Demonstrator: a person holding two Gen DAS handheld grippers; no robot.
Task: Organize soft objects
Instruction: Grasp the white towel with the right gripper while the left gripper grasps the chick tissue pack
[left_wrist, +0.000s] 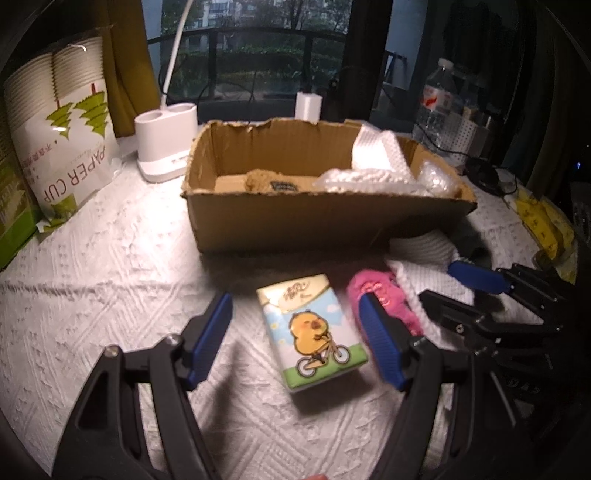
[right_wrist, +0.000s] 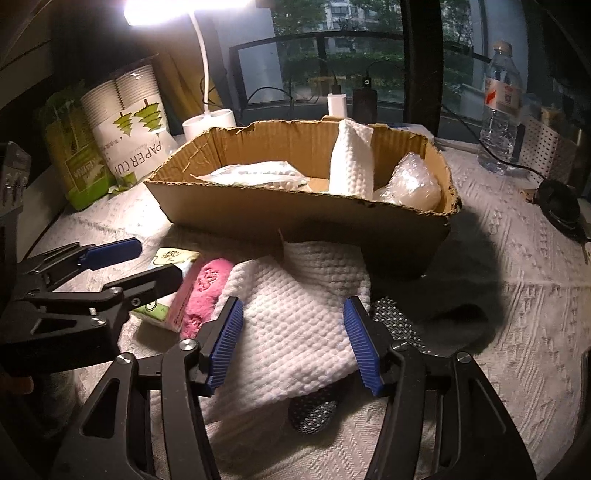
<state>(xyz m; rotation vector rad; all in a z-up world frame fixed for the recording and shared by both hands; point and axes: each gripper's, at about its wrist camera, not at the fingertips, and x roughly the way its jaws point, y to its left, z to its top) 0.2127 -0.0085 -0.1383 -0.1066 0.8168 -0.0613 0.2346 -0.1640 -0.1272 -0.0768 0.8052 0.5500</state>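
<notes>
Blue ribbed pads line the fingers of both grippers, and both pairs stand apart with nothing pressed between them. The left gripper (left_wrist: 299, 339) straddles a tissue pack (left_wrist: 314, 332) printed with a yellow chick on a bicycle; the pack lies on the worktop (left_wrist: 110, 280) between the fingers, clear of both pads. It looks light and squashy under a slick plastic wrap, so I judge a squeeze across its short sides, near the middle, holds best; a pinch at a corner may let it slide out.

Just outside the left gripper's right finger lies a pink fuzzy cloth (left_wrist: 384, 299), touching the pack's edge. It is limp and will sag from any hold, so a bunched fold is the place to take it.

The right gripper (right_wrist: 293, 345) has its fingers either side of a white waffle-weave cloth (right_wrist: 295, 317), open and not clamping it. That cloth is soft, grippy and loosely heaped, partly covering a dark dotted fabric (right_wrist: 397, 325) beneath, so a deep bite might lift both.

Beyond both pairs of fingers stands the cardboard box (left_wrist: 325, 221), already holding another white cloth (right_wrist: 351, 162) and bubble wrap (right_wrist: 413, 184). Its torn rim looks flimsy, so anything going in is better dropped from above.
</notes>
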